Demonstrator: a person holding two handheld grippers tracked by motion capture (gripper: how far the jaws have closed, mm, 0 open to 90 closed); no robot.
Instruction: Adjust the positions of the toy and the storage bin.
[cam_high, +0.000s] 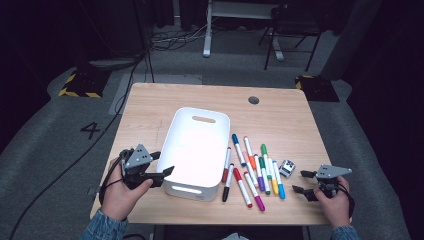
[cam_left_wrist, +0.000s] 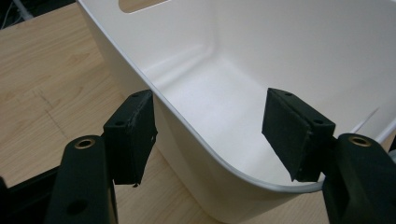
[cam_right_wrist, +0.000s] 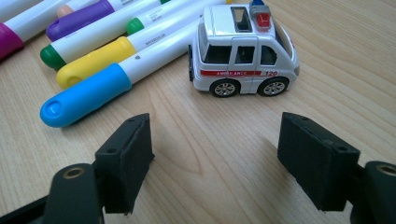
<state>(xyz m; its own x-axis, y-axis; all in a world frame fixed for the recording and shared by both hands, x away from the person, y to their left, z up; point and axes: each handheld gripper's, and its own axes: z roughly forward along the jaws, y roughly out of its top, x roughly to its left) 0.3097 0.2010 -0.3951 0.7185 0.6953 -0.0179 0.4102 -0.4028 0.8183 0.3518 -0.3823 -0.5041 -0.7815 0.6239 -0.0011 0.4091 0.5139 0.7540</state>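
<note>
Two grippers sit with fingers spread and grasping nothing: the left gripper (cam_high: 161, 170) straddles the near left rim of the white bin (cam_left_wrist: 205, 140) on the table (cam_high: 150, 105), while the right gripper (cam_right_wrist: 215, 158) faces the toy ambulance (cam_right_wrist: 243, 51) beside the markers (cam_high: 252, 167).

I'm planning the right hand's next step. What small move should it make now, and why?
Probably ease the right gripper forward until its open jaws straddle the toy ambulance, then close. The ambulance stands just ahead, untouched, beside the blue-capped marker.
</note>
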